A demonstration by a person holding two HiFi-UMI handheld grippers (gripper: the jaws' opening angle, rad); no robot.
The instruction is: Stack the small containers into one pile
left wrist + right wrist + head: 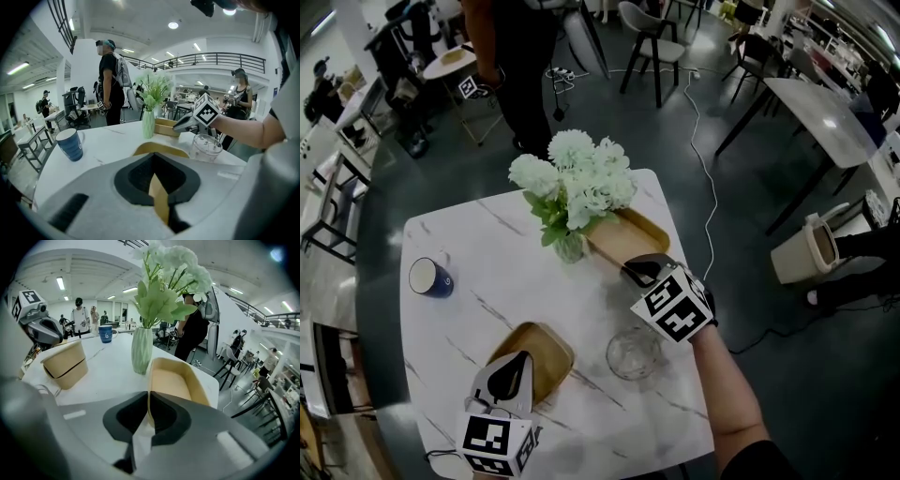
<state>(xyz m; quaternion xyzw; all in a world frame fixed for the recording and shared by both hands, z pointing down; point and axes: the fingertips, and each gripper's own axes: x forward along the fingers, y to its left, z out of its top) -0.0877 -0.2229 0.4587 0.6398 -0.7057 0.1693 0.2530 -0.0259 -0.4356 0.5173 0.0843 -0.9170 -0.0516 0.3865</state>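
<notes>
Two tan containers are on the white marble table (478, 248). The near one (546, 356) (154, 149) (65, 363) has its rim pinched in my left gripper (514, 373) (159, 190), which is shut on that wall. The far one (630, 234) (174, 380) (164, 126) lies beside the vase, and my right gripper (639, 270) (147, 420) is shut on its near rim. Whether either container is lifted off the table I cannot tell. A clear glass bowl (633, 354) (206, 146) stands between the two grippers.
A pale green vase (569, 247) (142, 350) (148, 123) of white flowers stands at the table's middle back. A blue mug (429, 277) (70, 144) (105, 333) sits at the left. A person stands past the far edge; chairs and tables surround.
</notes>
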